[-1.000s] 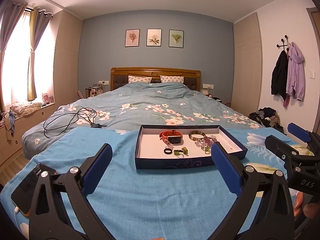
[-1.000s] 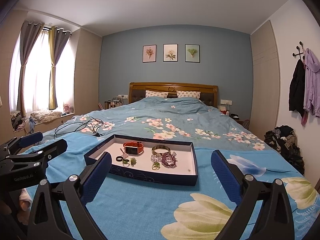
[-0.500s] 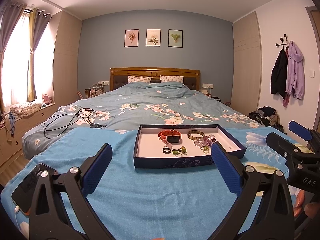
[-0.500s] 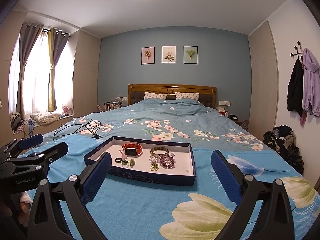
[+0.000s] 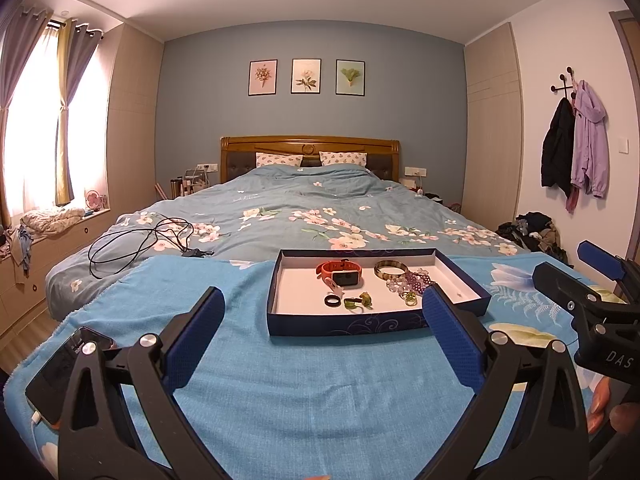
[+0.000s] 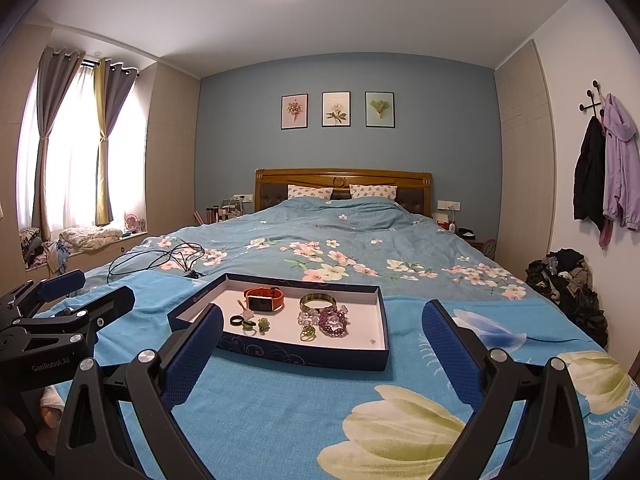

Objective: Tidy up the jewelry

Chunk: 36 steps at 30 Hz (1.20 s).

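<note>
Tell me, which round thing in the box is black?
The small black ring, lying flat at the front left; the watch is orange, the bangle gold.

Fingers (image 5: 200,330) spread wide — jewelry tray (image 5: 348,325) beyond.

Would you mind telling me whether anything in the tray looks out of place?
The beaded bracelets lie heaped in a tangle beside the bangle in the tray. Nothing looks spilled or damaged.

Orange watch (image 6: 264,299), navy tray (image 6: 304,354)
</note>
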Motion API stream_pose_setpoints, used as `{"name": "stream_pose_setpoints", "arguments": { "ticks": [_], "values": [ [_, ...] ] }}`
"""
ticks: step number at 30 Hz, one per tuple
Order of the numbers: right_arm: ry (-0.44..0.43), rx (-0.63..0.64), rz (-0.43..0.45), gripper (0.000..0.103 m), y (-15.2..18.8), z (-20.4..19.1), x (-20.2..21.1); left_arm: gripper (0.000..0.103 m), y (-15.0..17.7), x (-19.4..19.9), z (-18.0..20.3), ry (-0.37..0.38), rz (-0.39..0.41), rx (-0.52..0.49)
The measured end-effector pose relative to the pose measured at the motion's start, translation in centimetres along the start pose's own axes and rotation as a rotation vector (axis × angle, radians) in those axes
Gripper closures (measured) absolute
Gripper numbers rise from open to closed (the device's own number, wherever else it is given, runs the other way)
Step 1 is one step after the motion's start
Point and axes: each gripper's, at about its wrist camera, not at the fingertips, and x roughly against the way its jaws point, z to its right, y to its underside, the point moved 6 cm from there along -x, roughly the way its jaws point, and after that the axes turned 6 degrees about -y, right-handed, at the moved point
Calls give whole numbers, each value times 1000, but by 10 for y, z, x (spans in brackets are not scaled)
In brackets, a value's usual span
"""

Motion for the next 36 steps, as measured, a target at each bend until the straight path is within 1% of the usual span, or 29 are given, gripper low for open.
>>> {"name": "stream_pose_setpoints", "arguments": {
  "ticks": [36],
  "values": [
    [-3,-7,-4,7,2,1,1,6,2,1,2,1,-4,-2]
  ]
}}
